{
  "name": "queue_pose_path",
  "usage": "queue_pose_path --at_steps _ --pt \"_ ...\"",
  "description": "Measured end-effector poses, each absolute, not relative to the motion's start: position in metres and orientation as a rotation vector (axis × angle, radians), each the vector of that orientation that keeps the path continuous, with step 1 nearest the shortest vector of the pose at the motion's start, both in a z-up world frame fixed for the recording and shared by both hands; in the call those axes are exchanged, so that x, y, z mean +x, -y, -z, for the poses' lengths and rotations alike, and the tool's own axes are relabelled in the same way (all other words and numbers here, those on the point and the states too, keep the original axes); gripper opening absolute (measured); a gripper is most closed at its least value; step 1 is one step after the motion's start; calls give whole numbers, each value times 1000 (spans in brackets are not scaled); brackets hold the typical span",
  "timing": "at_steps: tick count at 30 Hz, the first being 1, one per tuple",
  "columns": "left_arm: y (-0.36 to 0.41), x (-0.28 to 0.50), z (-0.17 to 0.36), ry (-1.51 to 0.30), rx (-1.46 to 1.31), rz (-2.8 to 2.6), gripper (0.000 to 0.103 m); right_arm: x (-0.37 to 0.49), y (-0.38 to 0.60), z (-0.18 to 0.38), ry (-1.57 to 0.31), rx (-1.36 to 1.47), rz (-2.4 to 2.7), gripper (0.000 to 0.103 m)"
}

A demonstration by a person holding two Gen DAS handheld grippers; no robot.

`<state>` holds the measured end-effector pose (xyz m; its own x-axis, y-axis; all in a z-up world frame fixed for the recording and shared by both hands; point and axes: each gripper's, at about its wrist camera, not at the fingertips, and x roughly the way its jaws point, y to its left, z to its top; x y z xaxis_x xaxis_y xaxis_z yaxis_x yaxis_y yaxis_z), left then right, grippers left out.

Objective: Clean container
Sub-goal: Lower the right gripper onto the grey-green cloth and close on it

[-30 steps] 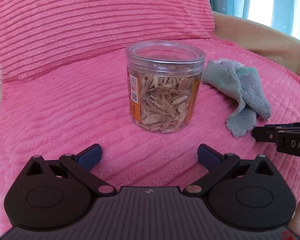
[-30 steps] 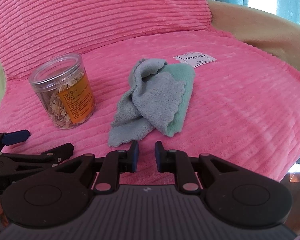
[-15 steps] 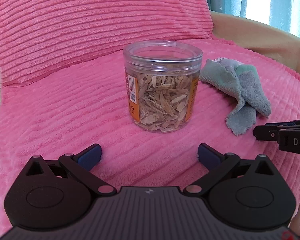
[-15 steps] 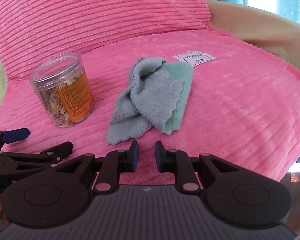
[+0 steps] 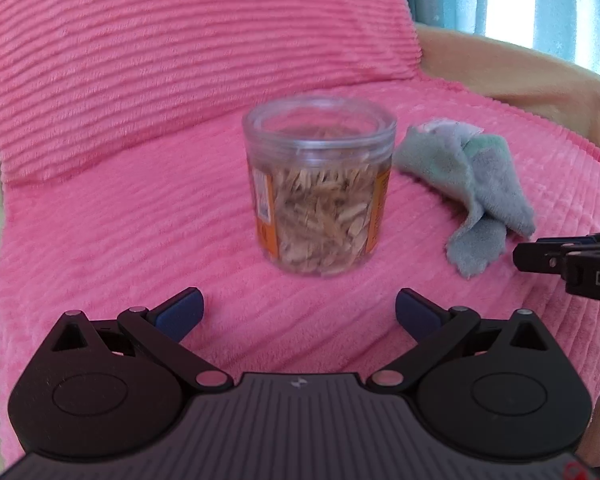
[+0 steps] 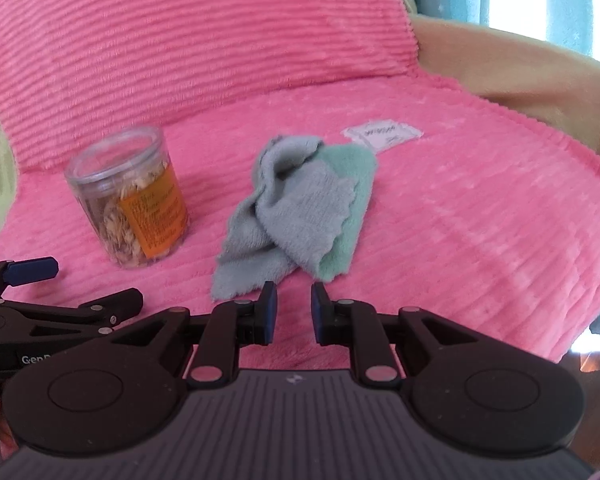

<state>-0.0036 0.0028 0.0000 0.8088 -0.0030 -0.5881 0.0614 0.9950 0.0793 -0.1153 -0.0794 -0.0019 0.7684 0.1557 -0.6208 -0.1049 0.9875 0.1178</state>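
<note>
I count one clear jar (image 5: 319,188) of dried flakes, one crumpled grey-green cloth (image 6: 300,216), one white label (image 6: 383,134), one pink ribbed cushion cover (image 6: 460,240), and two grippers: left (image 5: 300,312), right (image 6: 293,307).

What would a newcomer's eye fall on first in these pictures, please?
Probably the bright pink ribbed blanket covering the seat. On it stands a clear jar of pale flakes with an orange label, and to its right lies a crumpled grey-green cloth; both grippers are open, holding nothing.
</note>
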Motion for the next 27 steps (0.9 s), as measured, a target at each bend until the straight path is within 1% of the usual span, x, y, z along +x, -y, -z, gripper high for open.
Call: queue_pose_path --at_steps 5,15,22,27 --pt "4 -8 -7 -522 136 65 103 -114 88 -8 -617 78 -152 15" --pt "2 16 -9 -524 138 92 103 -82 79 -15 -559 34 -243 15" --pt "-5 28 -9 -527 114 89 103 -59 62 -11 -575 16 -259 15" --pt "-6 34 -8 -523 110 97 103 -40 57 0 -638 19 -257 15"
